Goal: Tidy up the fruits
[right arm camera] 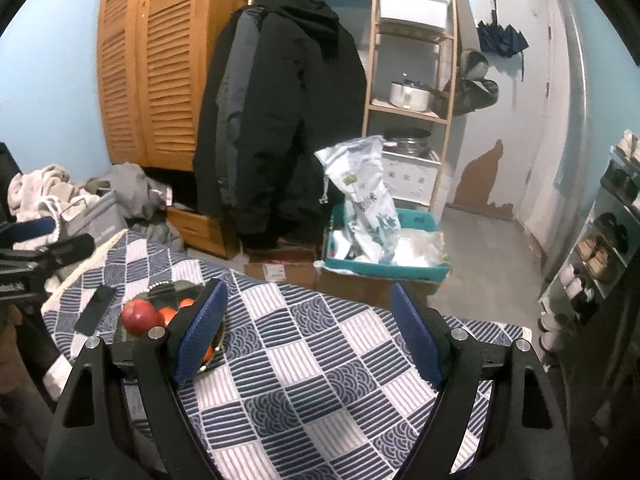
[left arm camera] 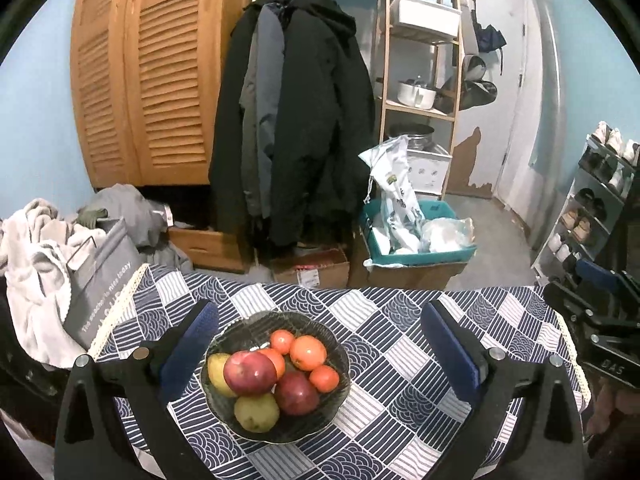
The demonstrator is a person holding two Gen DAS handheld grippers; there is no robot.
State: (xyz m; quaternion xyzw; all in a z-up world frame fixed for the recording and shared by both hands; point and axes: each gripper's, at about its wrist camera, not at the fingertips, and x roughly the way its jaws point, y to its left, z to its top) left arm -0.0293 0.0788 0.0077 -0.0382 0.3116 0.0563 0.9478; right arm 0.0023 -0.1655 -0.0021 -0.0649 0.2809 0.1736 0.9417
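Both tongs stand wide apart over the blue-and-white patterned tablecloth (left arm camera: pixel 400 320), and neither has hold of anything. Left gripper (left arm camera: pixel 320 344) hangs spread to its widest above the dark glass bowl (left arm camera: pixel 340 360), which sits between its blue pads (left arm camera: pixel 188 348) without touching them. Inside the bowl, from left to right, lie a yellow-green pear (left arm camera: pixel 216 372), a red apple (left arm camera: pixel 249 373) with another pear (left arm camera: pixel 256 412) in front of it, a second apple (left arm camera: pixel 296 394), and several orange tangerines (left arm camera: pixel 307 352) toward the back. Right gripper (right arm camera: pixel 310 332) is also parted, with only bare cloth between its pads; in its view the bowl (right arm camera: pixel 120 334) lies off to the left, partly hidden behind the left finger (right arm camera: pixel 200 332).
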